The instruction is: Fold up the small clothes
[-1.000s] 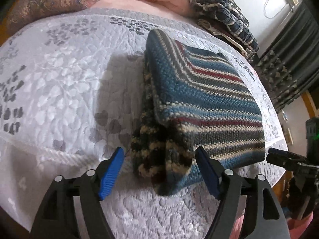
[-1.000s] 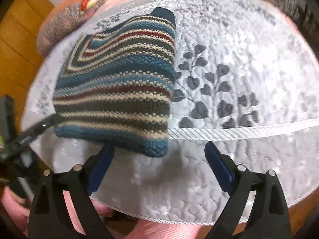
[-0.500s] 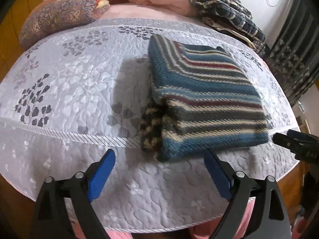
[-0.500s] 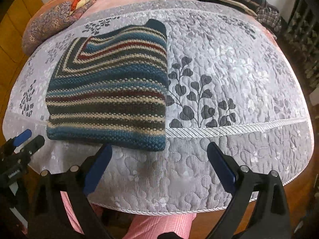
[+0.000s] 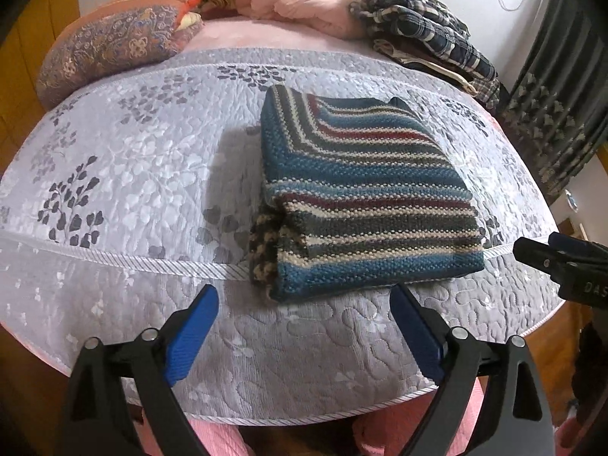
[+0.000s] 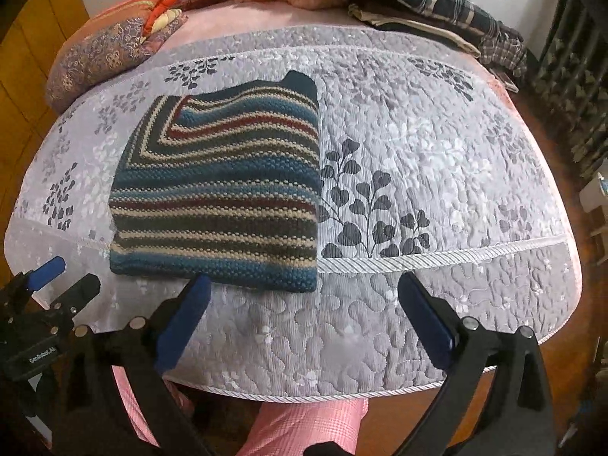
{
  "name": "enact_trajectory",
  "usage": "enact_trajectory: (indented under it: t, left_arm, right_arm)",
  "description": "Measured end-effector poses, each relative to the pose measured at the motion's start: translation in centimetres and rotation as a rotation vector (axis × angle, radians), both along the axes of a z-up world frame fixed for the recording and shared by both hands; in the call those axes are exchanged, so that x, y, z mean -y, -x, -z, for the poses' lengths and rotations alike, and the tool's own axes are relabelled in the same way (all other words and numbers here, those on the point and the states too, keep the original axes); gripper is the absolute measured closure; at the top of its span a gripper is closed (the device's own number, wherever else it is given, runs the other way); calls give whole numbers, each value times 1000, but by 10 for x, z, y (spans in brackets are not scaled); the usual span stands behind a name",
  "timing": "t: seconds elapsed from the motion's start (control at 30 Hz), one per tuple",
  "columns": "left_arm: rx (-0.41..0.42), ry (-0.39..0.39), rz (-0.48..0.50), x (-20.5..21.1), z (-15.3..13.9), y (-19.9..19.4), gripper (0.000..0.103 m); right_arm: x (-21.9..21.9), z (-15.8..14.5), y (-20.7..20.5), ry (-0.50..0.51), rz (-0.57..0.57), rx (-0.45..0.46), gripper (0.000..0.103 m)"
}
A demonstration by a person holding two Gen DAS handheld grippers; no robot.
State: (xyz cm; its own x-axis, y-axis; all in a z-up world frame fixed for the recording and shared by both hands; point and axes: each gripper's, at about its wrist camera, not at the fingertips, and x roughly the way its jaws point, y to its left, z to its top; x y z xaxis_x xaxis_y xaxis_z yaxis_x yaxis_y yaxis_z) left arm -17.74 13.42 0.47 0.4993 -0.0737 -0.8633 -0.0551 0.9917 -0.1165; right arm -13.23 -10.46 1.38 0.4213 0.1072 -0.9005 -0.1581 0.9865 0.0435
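A striped knit sweater [image 5: 361, 197], blue, cream, grey and dark red, lies folded into a thick rectangle on the grey quilted bedspread [image 5: 125, 174]. A checked cuff pokes out at its near left corner. My left gripper [image 5: 304, 300] hangs open just short of the sweater's near edge, nothing between its blue pads. In the right wrist view the sweater [image 6: 220, 193] lies left of centre. My right gripper [image 6: 304, 288] is open and empty, held back over the bed's front edge near the sweater's right corner. The other gripper's tip [image 6: 45, 285] shows at the left.
A patterned pillow [image 5: 114, 45] lies at the back left. Pink bedding [image 5: 300, 0] and a pile of plaid clothes [image 5: 425, 34] sit along the back. Dark curtains [image 5: 558, 106] hang at the right. Pink checked trousers [image 6: 304, 429] of the person show below the bed edge.
Both grippers have pulled back and up from the sweater toward the bed's front edge. The folded sweater lies flat where it was set, and both grippers stay open.
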Motion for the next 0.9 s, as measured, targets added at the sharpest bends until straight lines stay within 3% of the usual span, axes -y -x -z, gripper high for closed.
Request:
enact_trajectory:
  t: [0.43, 0.9]
  left_arm:
    - [27, -33, 13, 11, -11, 0, 11]
    - [11, -62, 22, 16, -4, -4, 11]
  right_arm:
    - [4, 4, 1, 5, 19, -16, 3]
    - [4, 11, -1, 13, 16, -25, 3]
